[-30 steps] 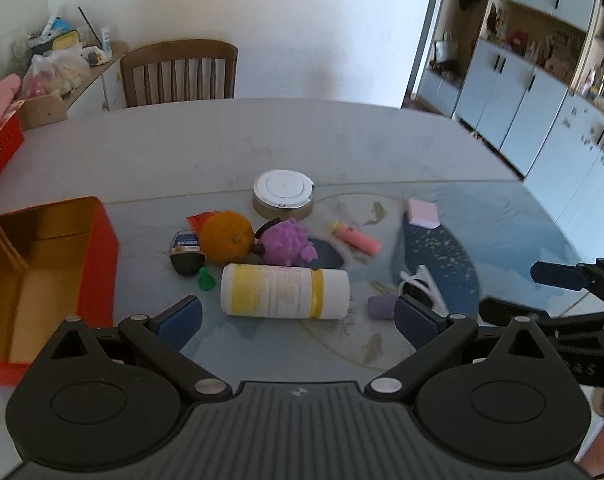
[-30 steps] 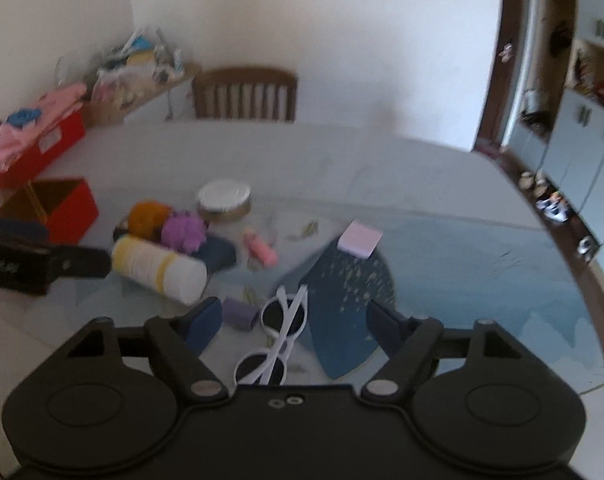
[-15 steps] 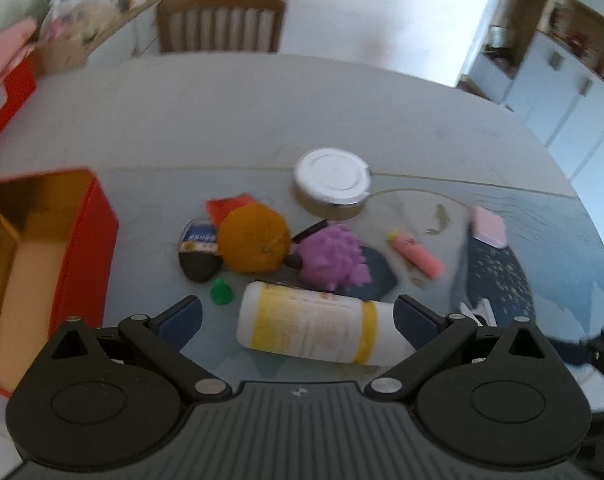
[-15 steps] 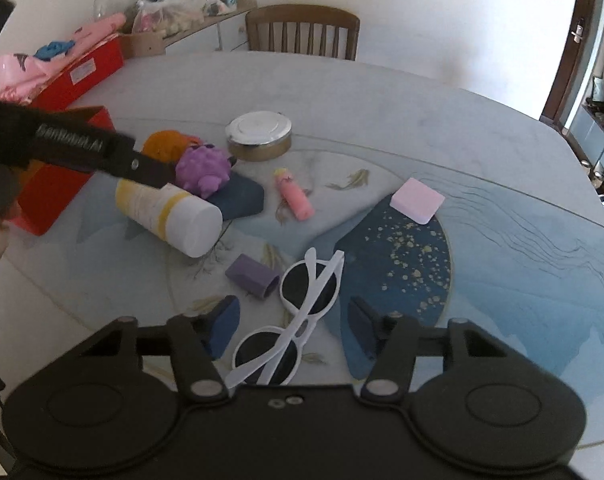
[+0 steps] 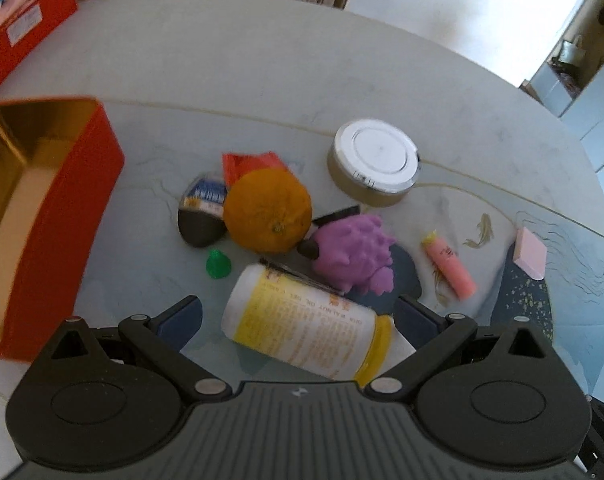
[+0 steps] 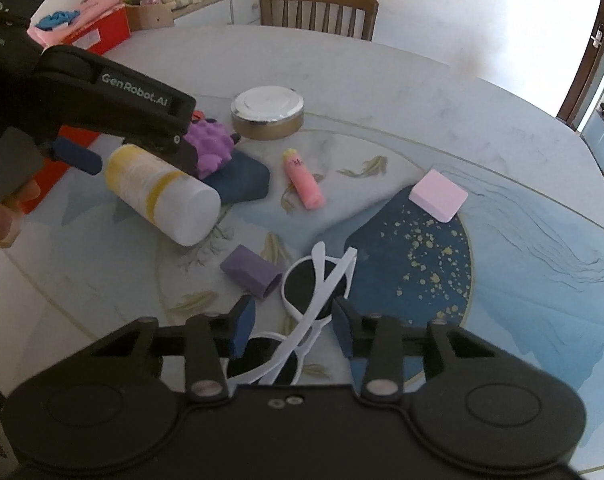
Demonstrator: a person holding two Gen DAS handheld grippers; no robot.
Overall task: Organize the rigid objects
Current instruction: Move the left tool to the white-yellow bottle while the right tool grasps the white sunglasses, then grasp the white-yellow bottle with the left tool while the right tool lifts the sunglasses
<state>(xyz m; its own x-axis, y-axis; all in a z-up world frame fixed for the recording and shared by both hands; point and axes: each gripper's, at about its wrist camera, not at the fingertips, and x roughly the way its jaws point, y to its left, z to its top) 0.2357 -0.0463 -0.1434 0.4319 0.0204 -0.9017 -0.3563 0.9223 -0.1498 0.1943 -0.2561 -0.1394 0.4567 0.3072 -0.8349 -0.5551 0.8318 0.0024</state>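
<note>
On the table (image 6: 382, 92), one bottle (image 5: 306, 320) between wide left tongs (image 5: 297, 312); one sunglasses (image 6: 302, 312) between closing right tongs (image 6: 291, 326).

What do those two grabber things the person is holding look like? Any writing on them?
Both are matte black plastic. The right gripper has two round discs on its body, silver screws, and dark blue pads on slim black fingers. The left gripper looks the same, with a ribbed middle. Seen from the side, it carries white lettering, GenRobot.AI.

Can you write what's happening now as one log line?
left tool: open, around bottle | right tool: closing around sunglasses, not gripped | box: open
</note>
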